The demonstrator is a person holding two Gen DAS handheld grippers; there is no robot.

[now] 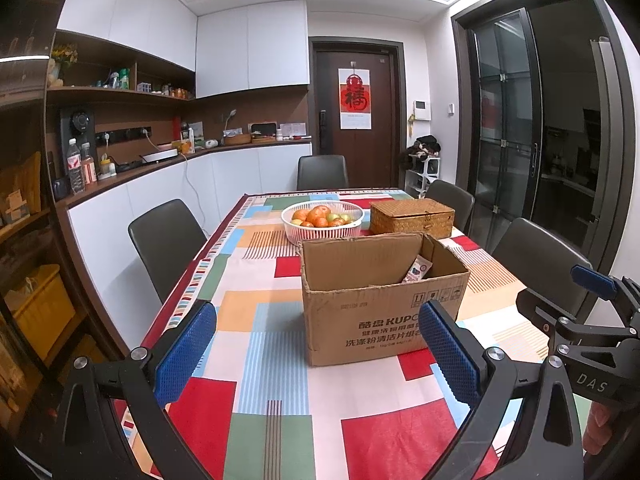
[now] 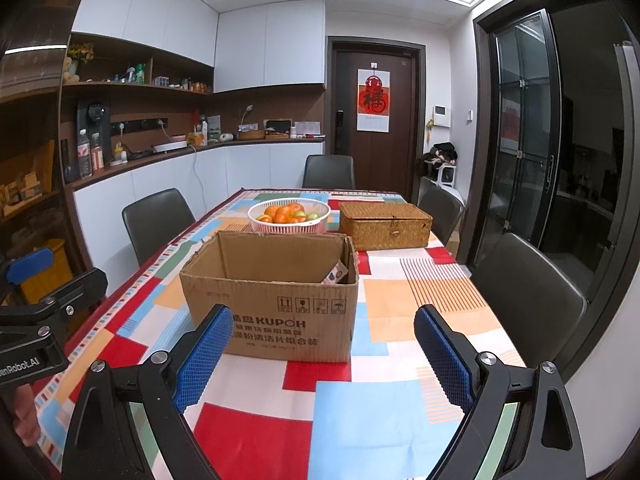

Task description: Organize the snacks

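Note:
An open cardboard box [image 1: 360, 312] [image 2: 276, 312] stands on the patchwork tablecloth [image 1: 256, 320] [image 2: 384, 360]. A snack packet [image 1: 417, 269] [image 2: 335, 274] leans in its right corner. Behind it a woven lidded basket [image 1: 412, 217] [image 2: 386, 225] sits shut. My left gripper [image 1: 318, 346] hangs open over the near table, short of the box, with nothing between its blue pads. My right gripper [image 2: 324, 354] is also open and empty, just in front of the box. Each gripper shows at the edge of the other's view.
A white basket of oranges and apples [image 1: 322, 218] [image 2: 289, 214] stands behind the box. Dark chairs [image 1: 166, 240] [image 2: 528, 292] ring the table. A counter with bottles and appliances [image 1: 120, 164] runs along the left wall. Glass doors [image 2: 528, 132] are at right.

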